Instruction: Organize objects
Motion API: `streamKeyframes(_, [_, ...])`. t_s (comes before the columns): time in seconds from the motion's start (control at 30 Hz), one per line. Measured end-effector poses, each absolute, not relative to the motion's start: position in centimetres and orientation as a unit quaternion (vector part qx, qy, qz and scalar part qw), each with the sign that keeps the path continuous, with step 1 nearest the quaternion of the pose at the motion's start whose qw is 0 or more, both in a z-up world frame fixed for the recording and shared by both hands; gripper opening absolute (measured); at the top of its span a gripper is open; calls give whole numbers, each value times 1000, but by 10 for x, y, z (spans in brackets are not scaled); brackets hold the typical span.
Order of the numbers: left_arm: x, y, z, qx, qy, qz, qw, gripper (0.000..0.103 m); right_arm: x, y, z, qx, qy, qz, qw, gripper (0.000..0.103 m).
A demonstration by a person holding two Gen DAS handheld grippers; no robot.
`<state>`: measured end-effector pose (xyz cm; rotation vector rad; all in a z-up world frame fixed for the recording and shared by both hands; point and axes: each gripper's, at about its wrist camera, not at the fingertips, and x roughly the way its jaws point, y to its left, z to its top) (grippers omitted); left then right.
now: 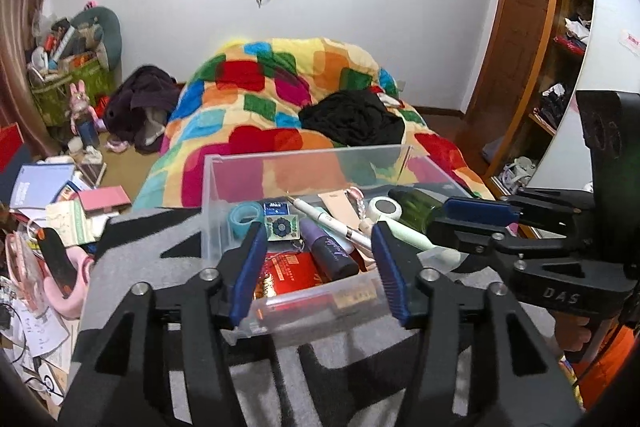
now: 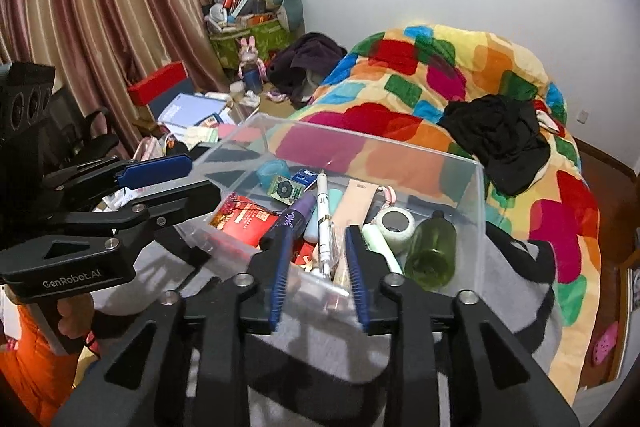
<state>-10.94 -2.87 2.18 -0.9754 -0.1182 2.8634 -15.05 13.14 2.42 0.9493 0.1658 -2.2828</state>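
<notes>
A clear plastic box point(image 1: 224, 183) sits on a grey and black cloth. It holds a red packet point(image 1: 288, 273), a purple tube point(image 1: 332, 253), a white pen point(image 1: 332, 221), a green bottle point(image 1: 416, 209), a tape roll point(image 1: 385, 207) and a blue roll point(image 1: 242, 219). My left gripper point(image 1: 318, 269) is open and empty over the box's near wall. My right gripper point(image 2: 320, 269) is open and empty over the box's near side point(image 2: 360, 147), above the pen point(image 2: 323, 215) and the purple tube point(image 2: 294, 219). The right gripper also shows in the left wrist view point(image 1: 480, 215), beside the green bottle.
A bed with a bright patchwork quilt point(image 1: 288, 91) and black clothing point(image 1: 356, 119) lies behind the box. Papers, books and a pink box point(image 1: 104, 199) clutter the left side. A wooden shelf point(image 1: 560, 27) stands at the right. A curtain point(image 2: 100, 7) hangs left.
</notes>
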Motion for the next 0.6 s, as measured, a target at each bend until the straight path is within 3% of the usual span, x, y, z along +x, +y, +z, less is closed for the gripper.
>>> streamKeyframes(0.2, [-91, -27, 25, -298, -30, 953, 44, 80, -133, 143, 27, 342, 45, -887, 307, 52])
streamKeyframes(0.33, [-83, -28, 23, -291, -38, 955, 40, 90, -122, 148, 25, 331, 38, -898, 289, 76])
streamKeyframes(0.43, [-80, -28, 20, -291, -34, 955, 36, 95, -114, 154, 27, 318, 30, -907, 274, 85])
streamKeyframes(0.6, [-75, -27, 11, -295, -45, 954, 39, 98, -106, 159, 27, 308, 26, -914, 264, 87])
